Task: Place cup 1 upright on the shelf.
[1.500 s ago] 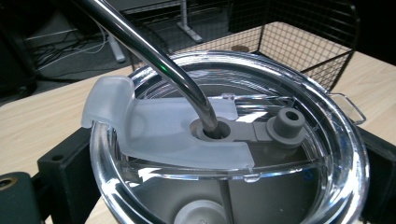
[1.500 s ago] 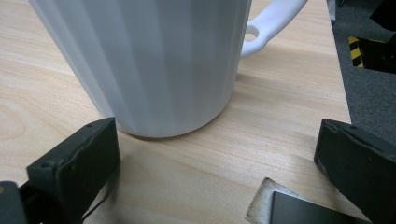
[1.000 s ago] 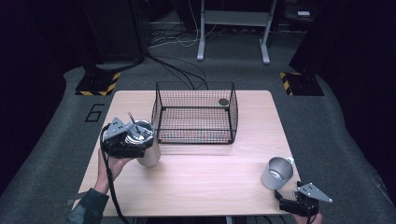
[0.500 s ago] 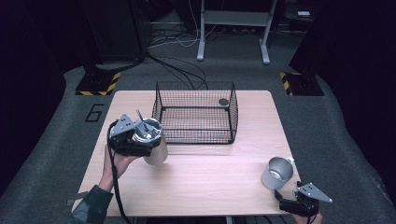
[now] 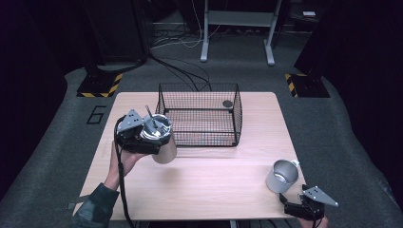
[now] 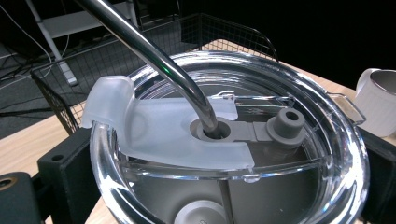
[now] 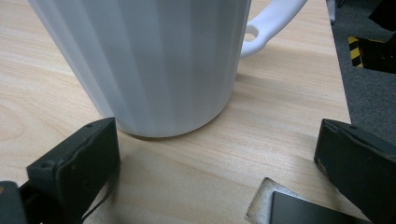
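The tumbler (image 5: 161,137) is a tall cup with a clear plastic lid (image 6: 229,154), a frosted sliding tab across the lid and a bent metal straw (image 6: 154,56) that goes down through a grey grommet at the lid's middle. In the high view its body looks pale and tapers toward the base. It is held above the left part of the bench (image 5: 204,185), just beside the near left corner of the wire basket (image 5: 199,116). Its long axis is tilted: the base hangs toward the bench and a little to the right, while the lid faces up and toward the camera, and the straw slants up and away to the left.

The left tongs (image 5: 142,135) grip the tumbler just under the lid, a black jaw pressed against each side of the rim in the left gripper view. A hand (image 5: 121,159) with a dark sleeve carries them from below.

Inside the basket a small dark round object (image 5: 227,103) lies near the far right corner.

Well apart, near the bench's right front corner, stands a white ribbed mug (image 7: 140,60), upright, with its handle to the right in the right gripper view. The right tongs (image 7: 215,154) lie low at the bench edge, just short of the mug, their jaws spread wide and holding nothing.
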Tool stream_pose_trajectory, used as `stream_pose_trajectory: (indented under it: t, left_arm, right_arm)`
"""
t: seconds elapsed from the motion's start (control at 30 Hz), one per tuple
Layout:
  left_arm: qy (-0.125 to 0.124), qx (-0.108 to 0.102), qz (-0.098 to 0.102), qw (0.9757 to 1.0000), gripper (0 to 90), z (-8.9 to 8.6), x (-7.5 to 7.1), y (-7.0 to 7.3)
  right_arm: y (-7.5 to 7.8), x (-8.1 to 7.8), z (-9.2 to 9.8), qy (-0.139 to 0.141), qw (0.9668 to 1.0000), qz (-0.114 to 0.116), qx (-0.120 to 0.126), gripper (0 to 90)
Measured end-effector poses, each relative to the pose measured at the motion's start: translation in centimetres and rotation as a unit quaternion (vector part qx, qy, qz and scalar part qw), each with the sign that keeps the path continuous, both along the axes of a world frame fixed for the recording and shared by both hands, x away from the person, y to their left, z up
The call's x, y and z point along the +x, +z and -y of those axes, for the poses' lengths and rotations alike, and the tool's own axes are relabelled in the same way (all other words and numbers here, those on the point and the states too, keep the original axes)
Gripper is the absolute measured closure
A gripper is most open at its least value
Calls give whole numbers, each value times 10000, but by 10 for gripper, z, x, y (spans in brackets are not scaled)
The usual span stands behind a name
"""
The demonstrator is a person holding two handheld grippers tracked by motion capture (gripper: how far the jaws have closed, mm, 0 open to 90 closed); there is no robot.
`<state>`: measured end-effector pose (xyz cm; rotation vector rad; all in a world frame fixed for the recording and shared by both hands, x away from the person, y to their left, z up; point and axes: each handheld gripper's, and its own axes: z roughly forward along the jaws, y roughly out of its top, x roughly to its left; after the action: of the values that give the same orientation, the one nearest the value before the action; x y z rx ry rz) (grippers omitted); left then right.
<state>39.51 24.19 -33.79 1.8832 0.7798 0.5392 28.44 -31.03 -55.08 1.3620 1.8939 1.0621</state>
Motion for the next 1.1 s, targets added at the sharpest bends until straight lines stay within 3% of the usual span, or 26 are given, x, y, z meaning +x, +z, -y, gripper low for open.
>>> stream_pose_trajectory:
  t: [0.57,1.1]
  left_arm:
    - [-68,106,141,9998,39,12,12,28]
    - [26,159,193,9997,39,20,31,45]
  right_arm:
    - [0,0,0,2,10000,16,-10,0]
    - [0,0,0,13,10000,11,-6,0]
